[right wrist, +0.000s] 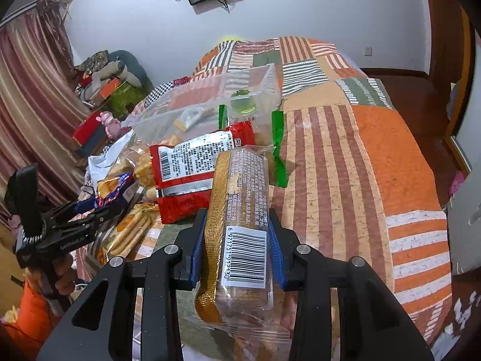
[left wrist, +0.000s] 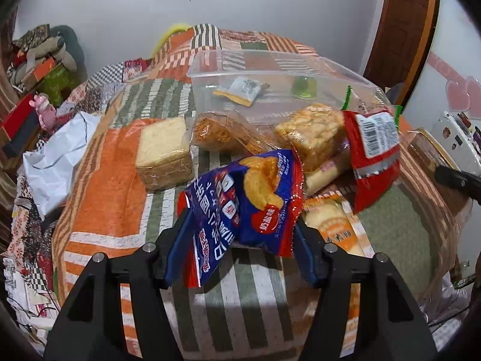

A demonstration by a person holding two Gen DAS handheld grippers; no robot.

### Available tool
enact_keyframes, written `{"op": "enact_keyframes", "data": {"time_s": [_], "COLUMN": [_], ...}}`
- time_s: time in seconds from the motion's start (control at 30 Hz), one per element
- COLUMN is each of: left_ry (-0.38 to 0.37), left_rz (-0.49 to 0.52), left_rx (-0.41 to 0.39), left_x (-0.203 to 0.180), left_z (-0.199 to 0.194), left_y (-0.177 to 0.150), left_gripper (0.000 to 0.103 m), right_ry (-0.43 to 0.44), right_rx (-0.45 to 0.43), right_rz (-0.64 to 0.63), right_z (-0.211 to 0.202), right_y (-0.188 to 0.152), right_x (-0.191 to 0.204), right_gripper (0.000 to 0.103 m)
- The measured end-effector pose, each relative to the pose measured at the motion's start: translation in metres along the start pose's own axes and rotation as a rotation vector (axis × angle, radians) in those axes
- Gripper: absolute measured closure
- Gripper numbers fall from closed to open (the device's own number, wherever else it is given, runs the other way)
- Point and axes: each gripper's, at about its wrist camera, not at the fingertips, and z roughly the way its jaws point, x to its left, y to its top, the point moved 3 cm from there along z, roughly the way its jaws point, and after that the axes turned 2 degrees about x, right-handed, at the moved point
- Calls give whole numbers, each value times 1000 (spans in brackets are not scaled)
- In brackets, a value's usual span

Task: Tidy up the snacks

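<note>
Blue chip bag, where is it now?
Left wrist view: the blue foil chip bag lies between the left gripper fingers, beside the red snack packet on the patchwork bedspread.

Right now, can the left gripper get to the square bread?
Probably not yet: the blue chip bag lies between the left gripper fingers. Otherwise the bread sits uncovered, left of the pile.

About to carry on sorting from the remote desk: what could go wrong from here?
1. The left tongs stand open around the blue chip bag, so it may slip out.
2. The right tongs clamp the long biscuit pack near one end; it could swing or crush.
3. The red packet leans on the pile before the clear bin and may slide.
</note>
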Motion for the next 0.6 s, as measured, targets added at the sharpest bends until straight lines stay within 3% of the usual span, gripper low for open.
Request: {"op": "enact_keyframes", "data": {"time_s": [0.07,0.13,0.27,0.37,0.43,0.6], "left_ry": [-7,-19,14,41,55,57], "left_rz": [-8,-5,6,-8,-31,-21], "left_rx": [12,5,-3,-5,-12,-57], "left_x": [0,-3,-8,-5,-1,-1], "left_z": [5,7,13,19,22,14], "left_y": [2,2,5,8,10,5], "left_gripper": [39,30,27,28,35,40], "right_ry": [3,8,13,20,22,19], "right_rx": [-3,-2,-2,-3,-6,-34], "right_rz": [-2,-5,-9,-8,-9,-12], "right_z": [-1,-1,1,1,1,-5], "right_y": [1,1,3,3,4,8], "right_x": [1,2,3,4,4,5], "right_gripper": [69,69,69,69,69,69]}}
